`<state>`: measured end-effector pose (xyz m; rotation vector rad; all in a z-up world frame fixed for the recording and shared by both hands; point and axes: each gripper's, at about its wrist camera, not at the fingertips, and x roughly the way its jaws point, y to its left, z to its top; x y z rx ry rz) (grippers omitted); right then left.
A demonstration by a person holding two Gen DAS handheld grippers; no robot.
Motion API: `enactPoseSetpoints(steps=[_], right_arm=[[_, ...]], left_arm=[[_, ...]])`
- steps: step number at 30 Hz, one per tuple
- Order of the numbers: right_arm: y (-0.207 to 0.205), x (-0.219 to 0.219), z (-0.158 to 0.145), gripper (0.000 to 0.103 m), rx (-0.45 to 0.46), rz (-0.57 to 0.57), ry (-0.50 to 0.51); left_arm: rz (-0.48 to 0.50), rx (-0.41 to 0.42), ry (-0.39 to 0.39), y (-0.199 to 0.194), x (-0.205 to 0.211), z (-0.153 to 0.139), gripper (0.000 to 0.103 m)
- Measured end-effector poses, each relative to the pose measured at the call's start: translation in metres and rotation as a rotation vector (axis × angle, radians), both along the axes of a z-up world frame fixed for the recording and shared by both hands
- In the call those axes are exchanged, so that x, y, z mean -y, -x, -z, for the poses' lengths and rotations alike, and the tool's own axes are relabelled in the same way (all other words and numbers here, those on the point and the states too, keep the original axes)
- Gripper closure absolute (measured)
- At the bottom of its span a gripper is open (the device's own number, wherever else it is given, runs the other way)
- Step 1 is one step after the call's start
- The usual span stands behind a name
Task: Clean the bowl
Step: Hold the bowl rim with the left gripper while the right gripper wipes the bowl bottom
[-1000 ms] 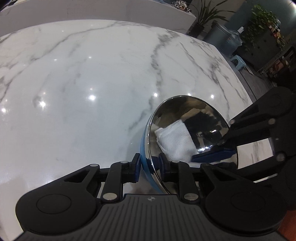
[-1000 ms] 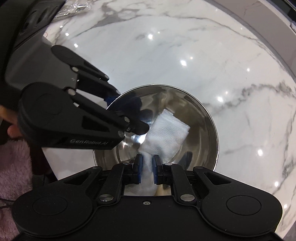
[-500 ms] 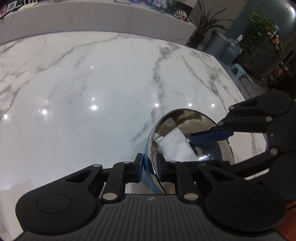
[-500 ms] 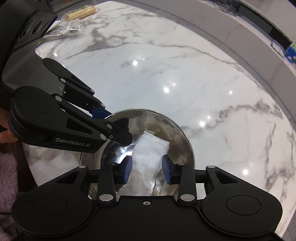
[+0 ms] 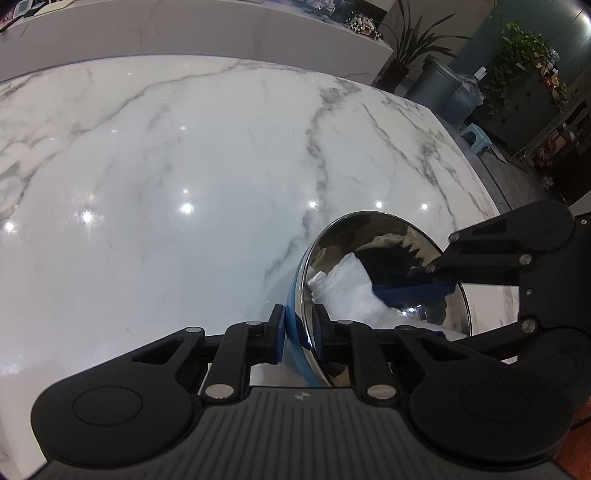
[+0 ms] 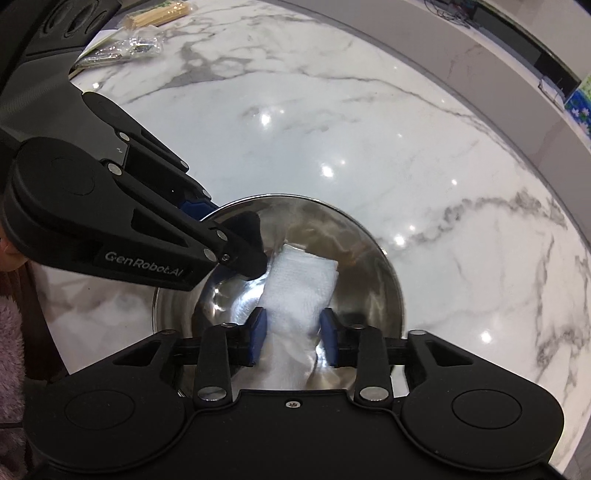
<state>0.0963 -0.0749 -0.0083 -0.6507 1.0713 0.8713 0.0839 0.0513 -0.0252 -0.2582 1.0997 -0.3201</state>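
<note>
**Steel bowl pinched at its rim, white cloth inside**

Steel bowl [image 6: 332, 236] sits on the marble table [image 6: 369, 129], near the edge closest to the person, shiny inside with a blue outer wall showing in the left wrist view. A folded white cloth [image 6: 299, 284] lies in it, running from the middle of the bowl toward the near wall.

The left gripper [image 5: 298, 328] is clamped on the bowl's rim, 1 pad outside against the blue wall and 1 inside against the steel, jaws almost fully together. In the right wrist view it reaches in from the left, its tip over the rim.

The right gripper [image 6: 293, 334] points steeply down into the bowl. Its 2 blue pads stand on either side of the cloth's near end; its jaws have just been closing, and the cloth is between them. The left pad looks to be touching the cloth, while a slim gap shows at the right pad, so the grip is not firm.

Farther off on the table, at its far left corner, lie a clear plastic bag [image 6: 122, 50] and a pack of wooden sticks [image 6: 162, 13].
</note>
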Motion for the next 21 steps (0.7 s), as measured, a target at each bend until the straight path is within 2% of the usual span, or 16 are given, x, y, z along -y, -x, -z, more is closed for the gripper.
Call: enactPoseSetpoints(steps=[5,10,14,21], right_arm=[[0.003,-0.004,0.000,0.090,0.052,-0.005,0.015],[-0.003,-0.002,-0.004,0.093,0.090,0.003,0.064],[-0.007,0.004,-0.002,0.092,0.029,0.018,0.069],[-0.012,0.015,0.002,0.091,-0.065,0.085,-0.067]], left_arm=[[0.009,-0.005,-0.013,-0.001,0.002,0.002,0.089],[0.009,-0.014,-0.022,-0.001,0.003,0.004,0.089],[0.015,-0.019,-0.013,0.000,0.004,0.005,0.089],[0.023,-0.016,-0.022,0.001,0.005,0.004,0.089]])
